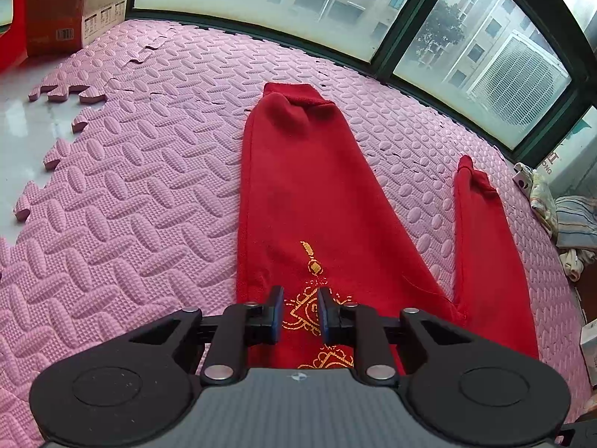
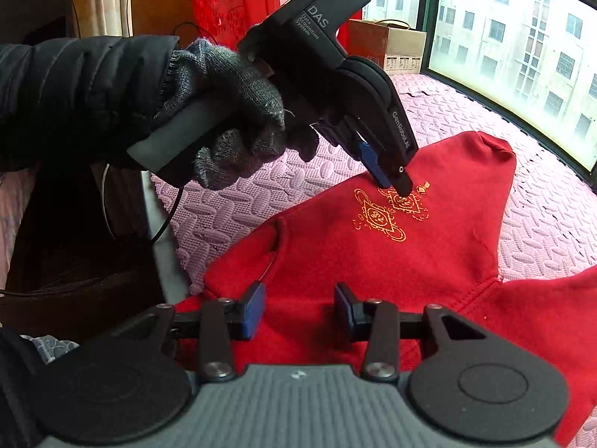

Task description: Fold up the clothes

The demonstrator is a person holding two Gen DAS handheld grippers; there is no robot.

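1. Pink foam mat (image 1: 149, 194) of interlocking tiles covers the floor beside a wide window (image 1: 485, 56); a cardboard box (image 1: 71, 15) stands at its far corner.
2. Spread flat on the mat lies a red garment (image 1: 309, 194), apparently trousers or a sweatshirt, its two long cuffed parts splayed apart, with gold embroidery (image 2: 391, 209) on the near part.
3. It looks like soft, thick fleece: light, limp, not slippery, likely to sag and drag on the ribbed foam. Hems, cuffs and seam edges seem the best places to pinch.
4. A gloved hand (image 2: 231, 119) holds the left gripper (image 2: 395, 183), tips on or just above the embroidery; contact cannot be told. Its fingers stand narrow with a gap between, no cloth visibly pinched.
5. The right gripper (image 2: 298, 310) hovers over the near red cloth, jaws partly apart, nothing between the pads.
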